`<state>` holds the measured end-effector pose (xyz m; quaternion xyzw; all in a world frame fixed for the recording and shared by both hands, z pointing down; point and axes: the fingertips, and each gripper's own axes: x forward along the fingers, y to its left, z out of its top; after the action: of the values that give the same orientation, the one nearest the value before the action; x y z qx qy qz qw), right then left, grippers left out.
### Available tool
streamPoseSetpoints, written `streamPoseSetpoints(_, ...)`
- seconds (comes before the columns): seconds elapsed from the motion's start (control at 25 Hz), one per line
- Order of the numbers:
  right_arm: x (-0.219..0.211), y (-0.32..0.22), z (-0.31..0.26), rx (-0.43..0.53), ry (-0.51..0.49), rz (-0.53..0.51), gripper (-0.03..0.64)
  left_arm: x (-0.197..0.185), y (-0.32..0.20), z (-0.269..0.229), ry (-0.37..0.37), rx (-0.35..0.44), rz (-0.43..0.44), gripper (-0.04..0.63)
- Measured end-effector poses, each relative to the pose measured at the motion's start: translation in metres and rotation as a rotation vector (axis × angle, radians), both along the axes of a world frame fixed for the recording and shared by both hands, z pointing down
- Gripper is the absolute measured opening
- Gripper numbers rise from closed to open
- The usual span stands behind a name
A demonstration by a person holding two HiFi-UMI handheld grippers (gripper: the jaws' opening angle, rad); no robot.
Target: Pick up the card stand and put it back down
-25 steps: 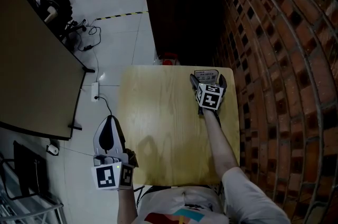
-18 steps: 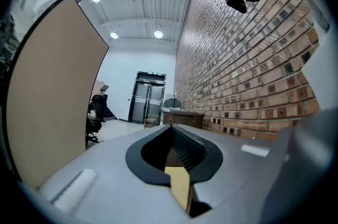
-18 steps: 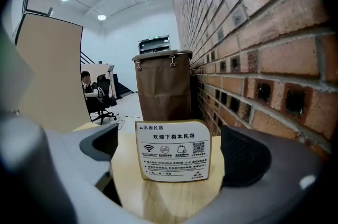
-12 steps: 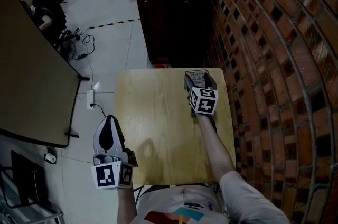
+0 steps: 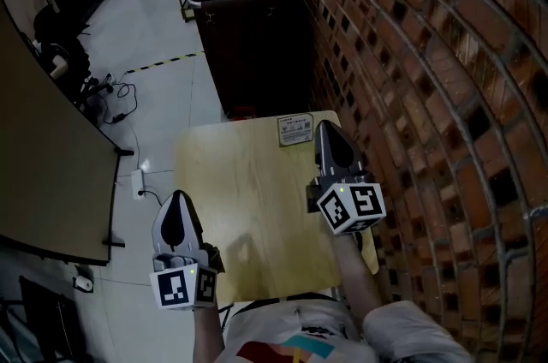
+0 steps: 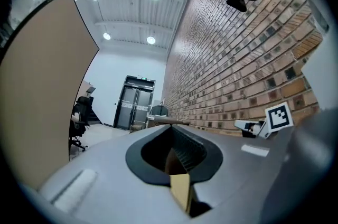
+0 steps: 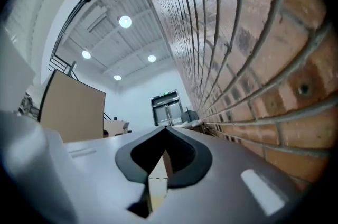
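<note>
The card stand [image 5: 295, 130], a small printed sign, rests at the far edge of the wooden table [image 5: 248, 207]. My right gripper [image 5: 328, 127] hovers above the table's right side, nearer to me than the stand and apart from it. Its jaws have just been closing and now meet at the tips with nothing between them, as the right gripper view [image 7: 165, 128] also shows. My left gripper [image 5: 177, 199] hangs off the table's near-left corner, its jaws together and empty [image 6: 171, 126]. The right gripper's marker cube [image 6: 278, 117] shows in the left gripper view.
A brick wall [image 5: 411, 53] runs close along the table's right side. A dark wheeled cart [image 5: 248, 36] stands just beyond the table. A brown partition panel [image 5: 43, 181] fills the left, with cables [image 5: 120, 92] and an office chair [image 5: 60, 36] on the floor behind it.
The right gripper was open around the card stand; it has risen, drawn back toward me and closed empty. The stand stays on the table. The left gripper lifted slightly.
</note>
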<state>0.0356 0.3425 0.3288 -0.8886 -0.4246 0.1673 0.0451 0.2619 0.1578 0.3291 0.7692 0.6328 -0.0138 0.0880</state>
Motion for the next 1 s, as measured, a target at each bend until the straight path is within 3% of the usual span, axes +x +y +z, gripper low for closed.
streamPoseSetpoints(0.16, -0.021, -0.075, -0.020, -0.048, 0.030, -0.065, 0.002, -0.018, -0.004, -0.008, 0.039, -0.014, 0.052, 0.005)
streamPoseSetpoints(0.36, -0.023, -0.110, 0.000, -0.047, -0.084, -0.157, 0.002, -0.027, -0.004, -0.021, 0.039, -0.062, 0.089, 0.005)
streamPoseSetpoints(0.64, -0.041, -0.130, -0.007, -0.035, -0.046, -0.120, 0.002, -0.025, -0.018, -0.028, 0.038, -0.076, 0.076, 0.005)
streamPoseSetpoints(0.84, -0.043, -0.126, 0.001, -0.037, -0.154, -0.068, 0.002, -0.031, -0.022, -0.030, 0.043, -0.083, 0.086, 0.005)
streamPoseSetpoints(1.0, -0.046, -0.143, -0.014, -0.022, -0.161, -0.053, 0.002, -0.038, -0.028, -0.039, 0.055, -0.102, 0.135, 0.005)
